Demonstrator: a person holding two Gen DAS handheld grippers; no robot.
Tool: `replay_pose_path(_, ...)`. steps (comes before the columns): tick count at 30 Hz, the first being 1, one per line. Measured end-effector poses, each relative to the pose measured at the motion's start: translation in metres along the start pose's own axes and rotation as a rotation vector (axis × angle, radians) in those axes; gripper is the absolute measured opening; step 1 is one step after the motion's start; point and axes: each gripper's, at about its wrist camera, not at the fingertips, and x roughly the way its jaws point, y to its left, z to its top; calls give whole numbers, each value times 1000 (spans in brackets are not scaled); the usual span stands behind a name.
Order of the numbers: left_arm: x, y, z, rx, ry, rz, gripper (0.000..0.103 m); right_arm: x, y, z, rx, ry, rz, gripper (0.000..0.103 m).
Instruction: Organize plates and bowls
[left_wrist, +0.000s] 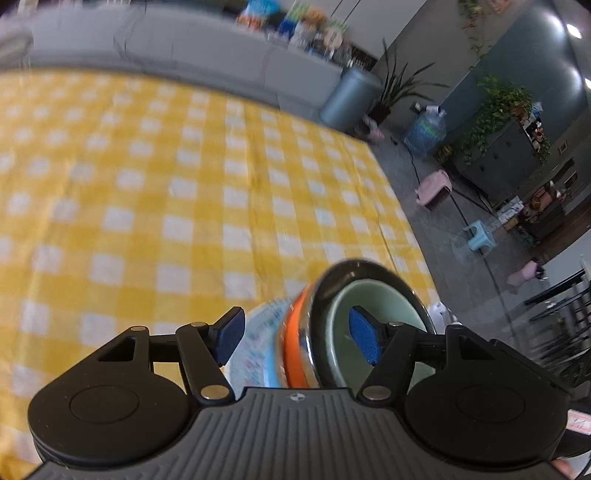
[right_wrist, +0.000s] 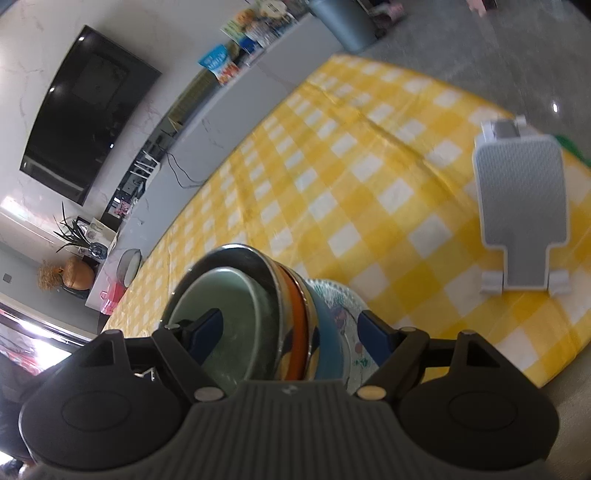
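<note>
Right-wrist view: a nested stack of bowls and plates (right_wrist: 266, 317), judged heavy, rigid, breakable and best taken at the rims, is straddled by spread right gripper (right_wrist: 291, 338) jaws.

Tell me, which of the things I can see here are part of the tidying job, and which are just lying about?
Part of the job:
- green bowl, nested inside
- dark metal bowl
- orange dish
- patterned plate
- left gripper and right gripper, both open around the stack

Just lying about:
- grey stand on the yellow checked cloth
- blue stool
- television
</note>
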Motion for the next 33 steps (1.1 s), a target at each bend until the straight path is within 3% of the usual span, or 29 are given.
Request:
replay_pose_path(5,-44,-8,0,121,-143,60,76,-18,19,-3,-100,-72,-35,79)
replay_pose_path(11,-99,-6,-1,147,-264,44,75,-42,58,-7,-214,-91,-10,79)
replay_pose_path(16,-133,-11,-13,207,-347,63,75,-73,92,-23,-344,-133,-40,83)
replay_pose_path(20,-148,-12,-26,238,-386,81,75,-101,112,-44,-454,-201,-64,84)
replay_pose_path(25,-163,-17,-48,306,-442,162,75,-126,127,-81,-588,-312,-124,85)
replay_pose_path(29,-168,-19,-67,360,-490,241,75,-137,126,-108,-630,-362,-120,90)
replay_pose_path(33,-170,-9,-83,327,-495,235,75,-143,121,-130,-641,-400,-152,98)
